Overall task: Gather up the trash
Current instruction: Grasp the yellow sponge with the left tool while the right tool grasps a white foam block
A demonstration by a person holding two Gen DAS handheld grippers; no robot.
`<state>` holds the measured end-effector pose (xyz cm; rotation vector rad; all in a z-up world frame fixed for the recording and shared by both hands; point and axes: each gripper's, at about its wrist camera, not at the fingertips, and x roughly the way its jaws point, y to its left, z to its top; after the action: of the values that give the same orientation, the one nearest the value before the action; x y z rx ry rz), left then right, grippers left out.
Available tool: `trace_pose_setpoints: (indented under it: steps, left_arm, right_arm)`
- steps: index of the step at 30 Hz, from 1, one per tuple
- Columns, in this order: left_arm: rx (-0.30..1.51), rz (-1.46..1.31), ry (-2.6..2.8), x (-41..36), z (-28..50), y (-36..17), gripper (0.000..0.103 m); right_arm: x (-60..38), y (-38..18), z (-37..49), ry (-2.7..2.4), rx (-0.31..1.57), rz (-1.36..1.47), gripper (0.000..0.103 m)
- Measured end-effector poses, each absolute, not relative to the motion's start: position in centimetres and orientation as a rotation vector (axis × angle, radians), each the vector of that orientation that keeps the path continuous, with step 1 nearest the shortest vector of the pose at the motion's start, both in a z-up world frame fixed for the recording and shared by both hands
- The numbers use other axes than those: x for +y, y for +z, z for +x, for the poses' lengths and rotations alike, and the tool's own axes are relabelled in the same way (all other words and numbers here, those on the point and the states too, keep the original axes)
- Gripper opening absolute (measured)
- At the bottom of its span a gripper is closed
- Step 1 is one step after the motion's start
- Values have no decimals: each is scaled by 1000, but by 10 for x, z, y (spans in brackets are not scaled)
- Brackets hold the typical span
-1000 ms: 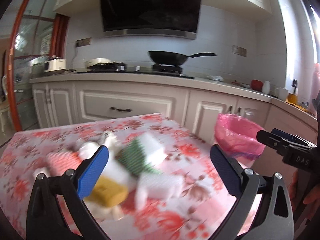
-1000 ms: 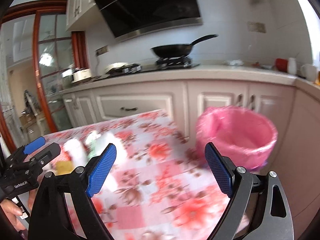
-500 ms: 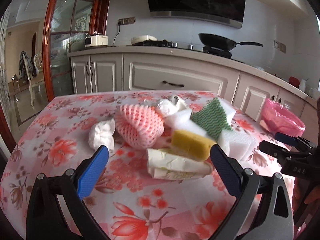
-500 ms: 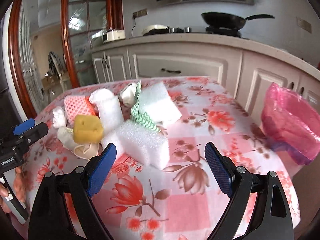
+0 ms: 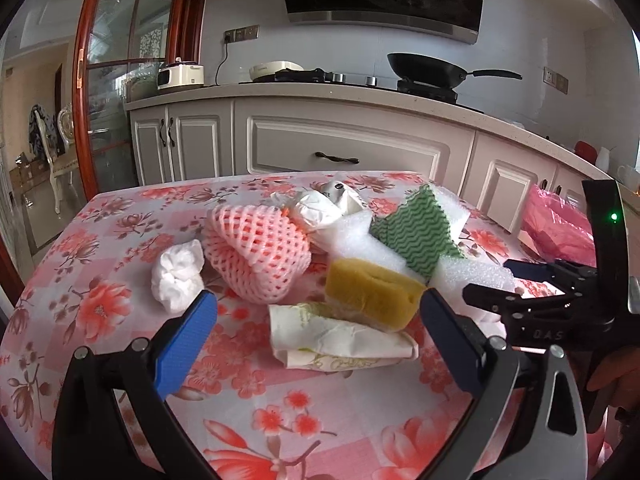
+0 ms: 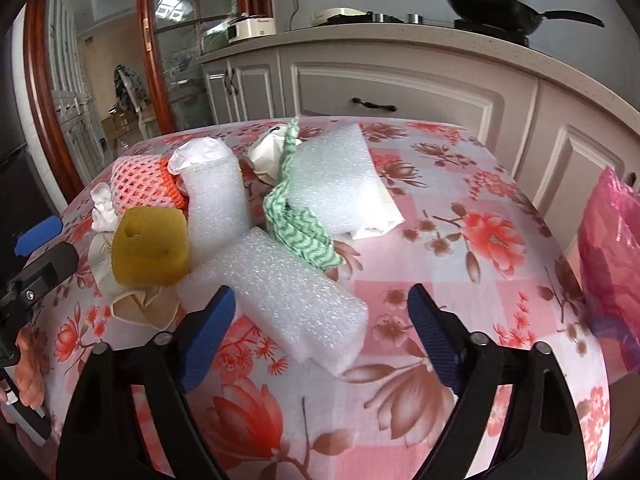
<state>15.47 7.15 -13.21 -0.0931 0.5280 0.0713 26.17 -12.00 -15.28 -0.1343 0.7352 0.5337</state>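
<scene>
A pile of trash lies on the floral table: a pink foam fruit net (image 5: 256, 252), a yellow sponge (image 5: 372, 292) (image 6: 150, 246), a crumpled white tissue (image 5: 178, 276), a folded paper napkin (image 5: 340, 340), a green wavy cloth (image 5: 416, 232) (image 6: 296, 224) and white foam pieces (image 6: 288, 292). My left gripper (image 5: 316, 340) is open just before the napkin and sponge. My right gripper (image 6: 320, 328) is open, with the near white foam block between its fingers. A bin with a pink bag (image 6: 612, 256) (image 5: 556, 228) stands beyond the table's right edge.
The table (image 5: 280, 420) has a red-flowered cloth. Kitchen cabinets (image 5: 352, 148) run behind it, with a black wok (image 5: 428, 68) on the stove. A glass door with a red frame (image 5: 84, 80) is at the left. The right gripper shows in the left wrist view (image 5: 540, 300).
Both grippers have tilted down and come closer to the trash pile. The pile now fills the middle of both views. Both grippers stayed open.
</scene>
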Motion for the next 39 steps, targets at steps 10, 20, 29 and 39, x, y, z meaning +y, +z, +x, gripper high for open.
trace_pose_setpoints:
  steps: [10, 20, 29, 39]
  left_arm:
    - [550, -35, 15, 51, 183, -131, 98]
    - [661, 35, -42, 30, 223, -152, 82]
    - [637, 53, -100, 22, 214, -151, 60]
    - [464, 24, -101, 4, 175, -114, 60]
  right_arm:
    - [-153, -136, 238, 525, 671, -61, 39]
    - [-186, -129, 222, 489, 654, 0, 38]
    - [-187, -124, 209, 487, 625, 12, 38]
    - [-204, -106, 191, 450, 565, 54, 38]
